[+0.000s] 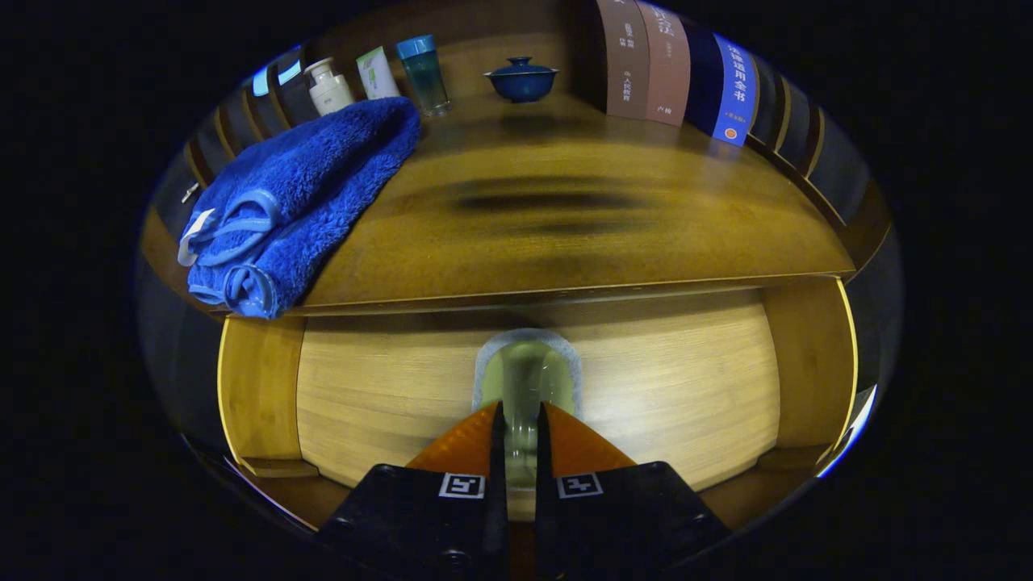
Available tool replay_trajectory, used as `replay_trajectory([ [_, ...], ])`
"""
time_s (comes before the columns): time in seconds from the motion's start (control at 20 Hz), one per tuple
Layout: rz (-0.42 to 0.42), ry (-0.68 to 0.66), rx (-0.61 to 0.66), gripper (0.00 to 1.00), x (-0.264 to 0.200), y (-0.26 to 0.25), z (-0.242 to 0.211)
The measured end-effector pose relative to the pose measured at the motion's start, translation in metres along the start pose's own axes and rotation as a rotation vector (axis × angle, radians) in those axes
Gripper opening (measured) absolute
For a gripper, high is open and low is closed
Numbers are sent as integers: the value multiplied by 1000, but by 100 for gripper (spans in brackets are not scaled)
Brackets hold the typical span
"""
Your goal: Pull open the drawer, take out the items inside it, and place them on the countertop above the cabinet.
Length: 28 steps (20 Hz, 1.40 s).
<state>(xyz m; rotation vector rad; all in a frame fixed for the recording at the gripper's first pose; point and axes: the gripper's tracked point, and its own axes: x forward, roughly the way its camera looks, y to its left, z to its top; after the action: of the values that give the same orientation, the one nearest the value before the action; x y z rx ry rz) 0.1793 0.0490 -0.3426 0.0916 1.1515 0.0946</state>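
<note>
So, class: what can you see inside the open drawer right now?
Inside the drawer, one clear glass cup sits between the fingertips of the gripper, which appear shut on it. Bare wood lies around it. The countertop hides the drawer's back part.

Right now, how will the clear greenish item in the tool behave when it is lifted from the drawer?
The greenish item looks stiff: it keeps its shape between the closed fingers of the tool. Its smooth, see-through surface may be slippery, perhaps fragile, so lift slowly.
</note>
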Motion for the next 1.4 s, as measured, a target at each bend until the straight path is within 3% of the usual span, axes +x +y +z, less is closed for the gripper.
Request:
replay_trajectory([
  [0.45, 90, -89, 20, 18, -84, 13, -16],
  [0.8, 92, -233, 15, 18, -163, 13, 42],
  [1.05, 64, -219, 5, 18, -155, 11, 101],
  [1.4, 31, -143, -9, 18, -98, 5, 159],
])
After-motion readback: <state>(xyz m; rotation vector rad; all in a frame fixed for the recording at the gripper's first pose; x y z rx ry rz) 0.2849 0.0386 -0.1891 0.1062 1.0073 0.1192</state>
